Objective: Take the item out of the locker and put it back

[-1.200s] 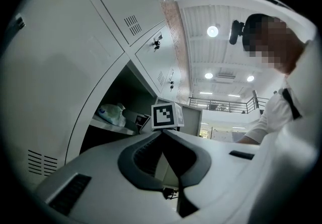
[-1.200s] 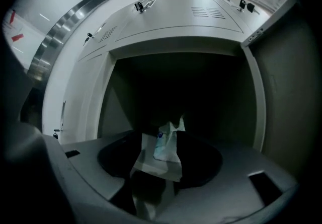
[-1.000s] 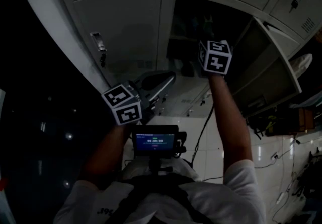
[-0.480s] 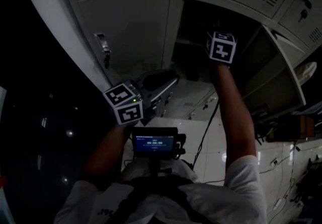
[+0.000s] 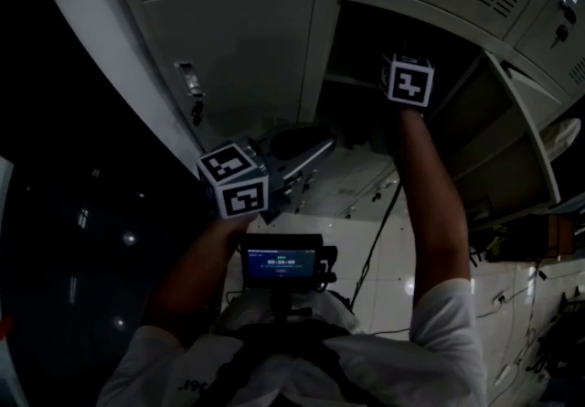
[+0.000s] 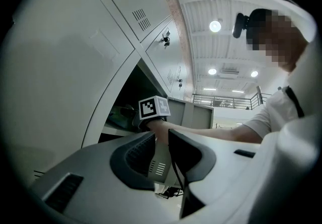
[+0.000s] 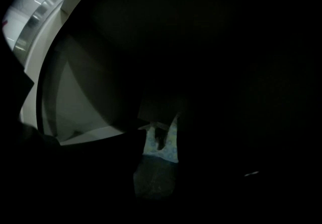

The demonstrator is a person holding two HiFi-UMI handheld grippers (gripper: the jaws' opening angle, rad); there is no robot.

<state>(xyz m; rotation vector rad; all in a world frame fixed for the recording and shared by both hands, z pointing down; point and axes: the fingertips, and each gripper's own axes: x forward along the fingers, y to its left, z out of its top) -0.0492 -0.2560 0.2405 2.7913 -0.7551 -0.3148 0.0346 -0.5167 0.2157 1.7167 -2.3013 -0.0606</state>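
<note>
Head view: my right gripper (image 5: 406, 69) reaches into the locker (image 5: 228, 39) through its open compartment, arm straight, with the door (image 5: 498, 135) swung wide to the right. My left gripper (image 5: 303, 152) hangs below the locker's closed door.

Left gripper view: fingers (image 6: 136, 157) slightly parted, empty.

Right gripper view: fingers just closing round a pale patterned item (image 7: 169, 146) inside the locker. It is too dark to tell whether they touch it.

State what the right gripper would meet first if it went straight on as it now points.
Probably the pale patterned item in the dark locker: it shows between the right gripper's jaws, which have just been closing. Whether they already touch it is unclear.
</note>
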